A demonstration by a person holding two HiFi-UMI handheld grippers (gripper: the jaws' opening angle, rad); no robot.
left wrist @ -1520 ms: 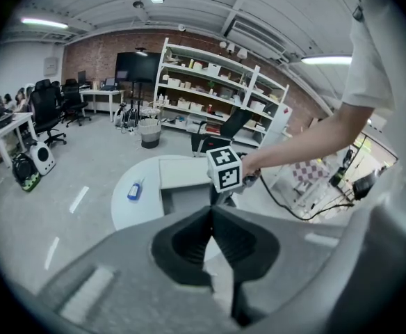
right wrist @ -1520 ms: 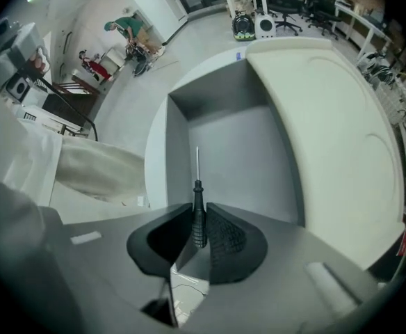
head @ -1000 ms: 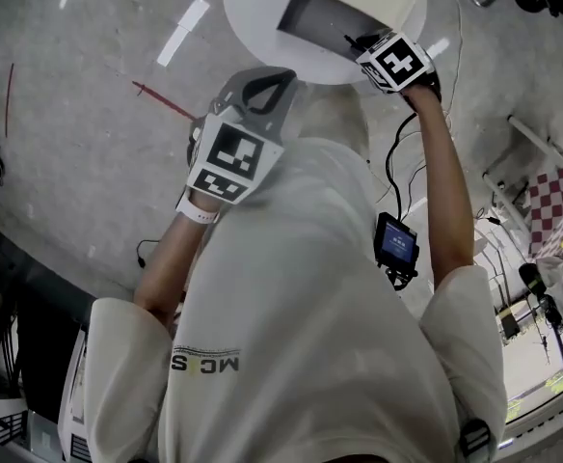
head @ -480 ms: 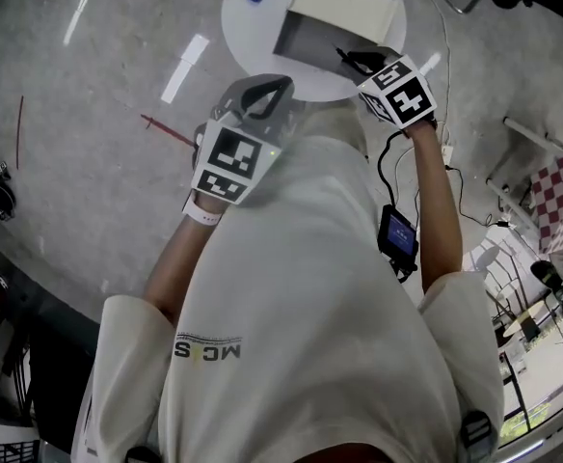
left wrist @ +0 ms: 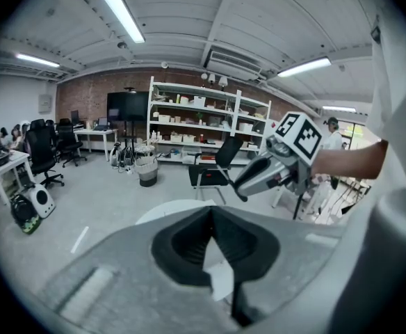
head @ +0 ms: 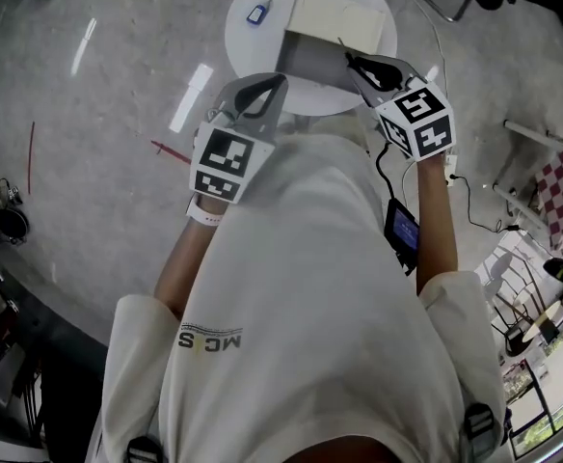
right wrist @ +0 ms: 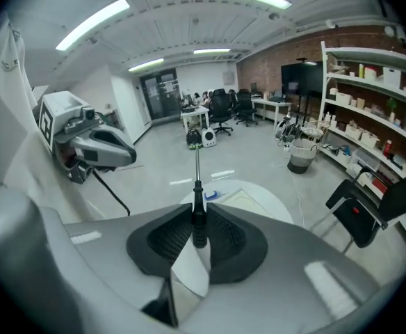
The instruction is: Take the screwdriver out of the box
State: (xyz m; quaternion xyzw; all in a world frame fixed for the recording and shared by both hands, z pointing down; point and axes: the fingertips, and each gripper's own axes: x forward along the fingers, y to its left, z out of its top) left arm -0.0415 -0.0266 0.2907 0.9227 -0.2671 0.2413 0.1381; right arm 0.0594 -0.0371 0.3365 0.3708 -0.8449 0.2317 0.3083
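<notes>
The screwdriver (right wrist: 198, 214) has a black handle and a thin metal shaft that points up and away from me. My right gripper (right wrist: 199, 223) is shut on its handle. In the head view the right gripper (head: 357, 63) hangs above the near right corner of the open box (head: 325, 29), with the screwdriver (head: 343, 46) clear of it. The box has a beige lid and a grey inside, and stands on a round white table (head: 253, 46). My left gripper (head: 281, 79) hovers at the table's near edge, shut with nothing between its jaws (left wrist: 213, 218). Its view shows the right gripper (left wrist: 240, 194) raised to the right.
A small blue item (head: 257, 13) lies on the table left of the box. A black folding chair (right wrist: 366, 211) stands to the right, and white shelves (left wrist: 203, 131) line the brick wall. Office chairs and desks sit farther back. Grey floor surrounds the table.
My right gripper has risen out of the box with the screwdriver and tipped more level. The left gripper has lifted a little. The table now looks farther below.
</notes>
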